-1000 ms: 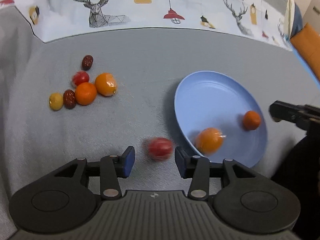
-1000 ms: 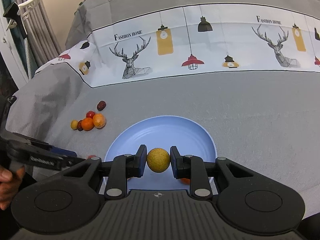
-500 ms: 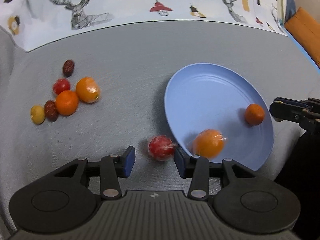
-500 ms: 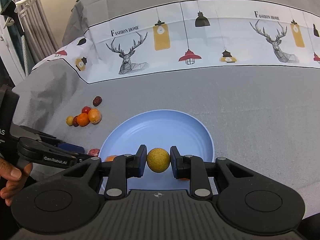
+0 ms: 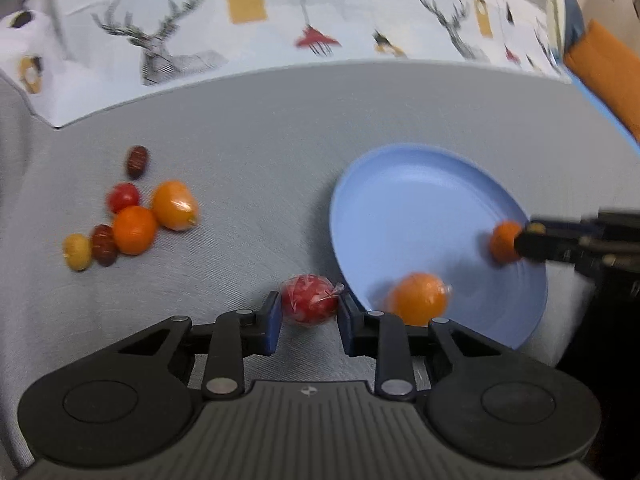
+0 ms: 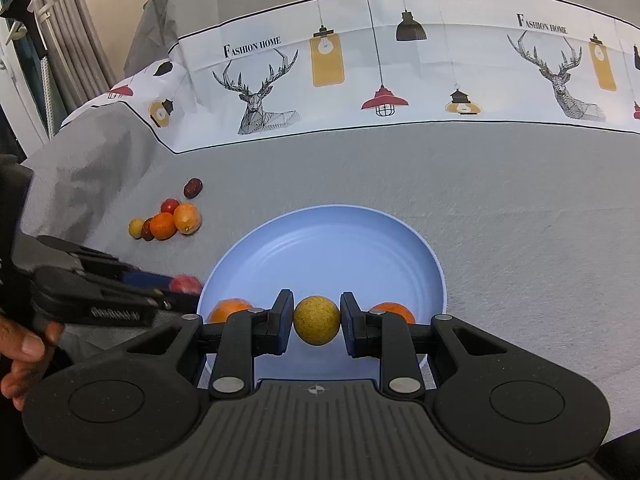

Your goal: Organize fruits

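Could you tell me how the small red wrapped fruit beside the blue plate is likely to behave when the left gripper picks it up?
The red wrapped fruit looks round, so it may roll if nudged off-centre. Its glossy film wrap could be slippery against the left gripper's fingers, whose jaws have just been closing around it. It seems small and probably light. It lies close to the blue plate.

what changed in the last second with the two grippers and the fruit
The left gripper has just been closing its jaws around the red fruit beside the blue plate; whether both pads press it is unclear. The right gripper stays clamped on the yellow ball. The fruit pile hasn't moved.
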The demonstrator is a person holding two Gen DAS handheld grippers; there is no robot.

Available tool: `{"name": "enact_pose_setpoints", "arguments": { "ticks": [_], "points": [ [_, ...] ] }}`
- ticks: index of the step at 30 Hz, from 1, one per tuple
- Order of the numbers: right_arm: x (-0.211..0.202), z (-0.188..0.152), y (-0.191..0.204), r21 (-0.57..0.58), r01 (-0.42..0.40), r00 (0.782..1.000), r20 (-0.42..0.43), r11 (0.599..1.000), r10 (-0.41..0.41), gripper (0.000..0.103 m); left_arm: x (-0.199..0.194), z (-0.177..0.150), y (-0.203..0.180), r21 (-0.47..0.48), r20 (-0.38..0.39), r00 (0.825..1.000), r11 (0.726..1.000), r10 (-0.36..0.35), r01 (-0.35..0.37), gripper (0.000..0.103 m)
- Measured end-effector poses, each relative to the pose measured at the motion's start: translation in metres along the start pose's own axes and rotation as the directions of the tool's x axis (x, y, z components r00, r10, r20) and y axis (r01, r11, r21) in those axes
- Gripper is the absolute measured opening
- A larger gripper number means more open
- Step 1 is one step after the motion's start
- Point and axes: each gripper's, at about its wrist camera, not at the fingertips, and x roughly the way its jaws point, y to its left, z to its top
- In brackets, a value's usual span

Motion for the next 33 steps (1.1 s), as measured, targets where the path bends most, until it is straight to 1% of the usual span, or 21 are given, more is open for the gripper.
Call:
{"name": "enact_pose_setpoints", "arguments": {
  "ticks": [3, 7, 12, 17, 24, 33],
  "points": [
    [-0.001, 0.000, 0.000, -0.002, -0.002, 1.000, 0.002, 1.000, 0.002, 0.027, -0.017, -0.001, 0.003, -0.029, 0.066, 0.998, 1.000, 0.009, -0.007, 0.032],
    [-0.003, 0.000, -0.002, 0.004, -0.003, 1.000, 0.010, 1.000, 0.003, 0.027, -0.038, -0.003, 0.001, -0.045, 0.154, 0.988, 0.999, -0.001, 0.008, 0.032],
    [-0.004, -0.001, -0.002, 0.005, -0.003, 1.000, 0.015, 1.000, 0.003, 0.027, -0.053, -0.008, -0.003, -0.058, 0.212, 0.977, 0.998, -0.026, 0.039, 0.032],
    [-0.005, -0.001, -0.001, -0.002, -0.001, 1.000, 0.016, 1.000, 0.001, 0.027, -0.051, -0.008, 0.001, -0.080, 0.204, 0.979, 0.996, -0.026, 0.043, 0.032],
    [-0.006, -0.001, -0.002, 0.001, 0.003, 1.000, 0.019, 1.000, -0.003, 0.027, -0.049, -0.009, -0.004, -0.049, 0.197, 0.980, 0.998, -0.034, 0.045, 0.033],
    [-0.005, -0.001, -0.001, -0.007, 0.006, 1.000, 0.013, 1.000, -0.006, 0.027, -0.046, -0.010, -0.003, -0.045, 0.193, 0.980, 0.998, -0.037, 0.047, 0.033]
  ]
}}
